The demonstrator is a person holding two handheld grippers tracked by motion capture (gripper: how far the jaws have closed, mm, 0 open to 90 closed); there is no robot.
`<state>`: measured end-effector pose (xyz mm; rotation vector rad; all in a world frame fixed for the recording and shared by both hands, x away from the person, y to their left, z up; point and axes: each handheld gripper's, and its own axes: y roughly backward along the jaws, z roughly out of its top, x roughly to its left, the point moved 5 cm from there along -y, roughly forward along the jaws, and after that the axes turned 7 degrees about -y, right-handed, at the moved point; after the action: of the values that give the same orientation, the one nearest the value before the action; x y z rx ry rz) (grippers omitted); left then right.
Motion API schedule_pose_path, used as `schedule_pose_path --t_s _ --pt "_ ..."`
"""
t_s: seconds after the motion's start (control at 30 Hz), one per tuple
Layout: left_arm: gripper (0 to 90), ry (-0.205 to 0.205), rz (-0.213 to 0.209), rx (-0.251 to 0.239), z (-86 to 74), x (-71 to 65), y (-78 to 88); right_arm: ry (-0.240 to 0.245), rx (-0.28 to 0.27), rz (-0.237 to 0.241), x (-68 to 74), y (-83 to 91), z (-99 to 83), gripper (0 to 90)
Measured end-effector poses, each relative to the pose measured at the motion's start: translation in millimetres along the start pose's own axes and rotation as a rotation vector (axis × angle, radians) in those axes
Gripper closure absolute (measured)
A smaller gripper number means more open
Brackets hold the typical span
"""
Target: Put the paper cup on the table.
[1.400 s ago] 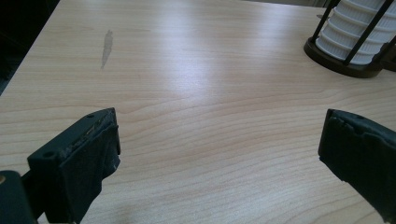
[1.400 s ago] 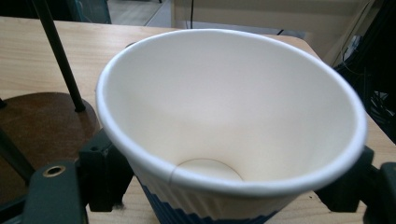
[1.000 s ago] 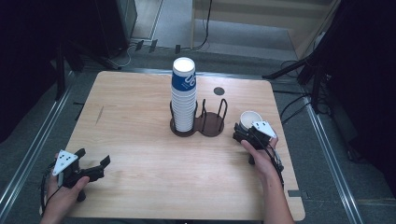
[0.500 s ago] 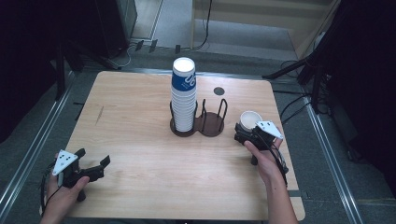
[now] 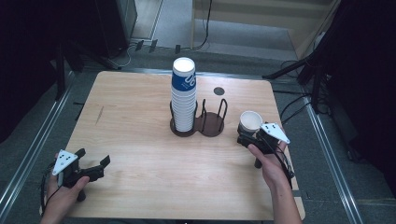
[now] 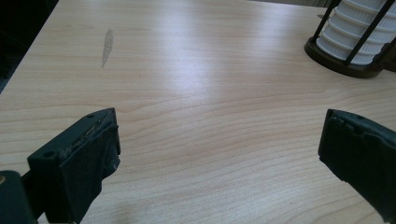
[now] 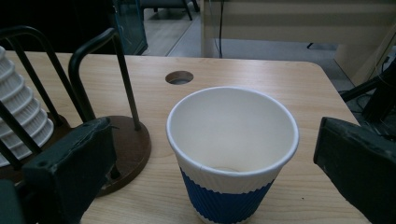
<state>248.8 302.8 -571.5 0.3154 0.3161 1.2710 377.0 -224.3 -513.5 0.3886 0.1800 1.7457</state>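
From above, the pale wooden worktop (image 5: 140,116) carries a dark two-ring cup holder (image 5: 198,125) near its middle. The holder's left ring is loaded with a tall stack of cups (image 5: 183,95), white with a blue band near the top; its right ring stands bare. A single paper cup (image 5: 250,123) stands upright on the worktop to the right of the holder, mouth up. The right gripper (image 5: 252,139) sits just at the near side of that cup, held in the person's right hand (image 5: 268,161). Its fingers have just been opening, and they now stand spread with the cup between them, loose. Far over at the near left corner, the left gripper (image 5: 93,167) rests low by the worktop, fingers spread on nothing.

In the left gripper view, the two black fingers (image 6: 88,158) stand wide apart over bare wood, and the holder's base with the stack shows at the upper right.

In the right gripper view, the cup (image 7: 232,154), white inside with a ribbed blue sleeve, stands between the spread fingers (image 7: 70,168), clear of both. The holder's empty ring (image 7: 100,84) rises just to its left, and a round hole (image 7: 179,77) in the worktop lies beyond.
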Motion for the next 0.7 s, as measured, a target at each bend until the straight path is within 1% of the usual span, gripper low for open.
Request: schedule_pose_path --t_s 0.1,0.3,0.4,0.43,0.47,0.7 --pt "0.0 0.0 0.001 0.002 0.0 0.0 0.0 0.003 -0.009 0.009 0.8 7.1 2.7 0.0" --pt "0.0 0.004 0.005 0.003 0.1 0.0 -0.2 0.011 -0.013 0.011 0.0 17.3 4.1 0.0" --pt "0.0 0.006 0.005 0.002 0.1 0.0 -0.3 0.034 -0.015 0.004 -0.4 23.3 2.7 0.0" --pt "0.0 0.006 0.005 0.002 0.1 0.0 -0.3 0.051 -0.018 -0.002 -0.8 25.2 2.2 0.0" --pt "0.0 0.006 0.005 0.001 0.1 0.1 -0.4 0.059 -0.02 -0.01 -0.9 27.2 1.4 0.0" --pt "0.0 0.004 0.007 0.002 0.1 0.0 -0.4 0.072 -0.028 -0.005 -2.4 42.0 -3.6 0.0"
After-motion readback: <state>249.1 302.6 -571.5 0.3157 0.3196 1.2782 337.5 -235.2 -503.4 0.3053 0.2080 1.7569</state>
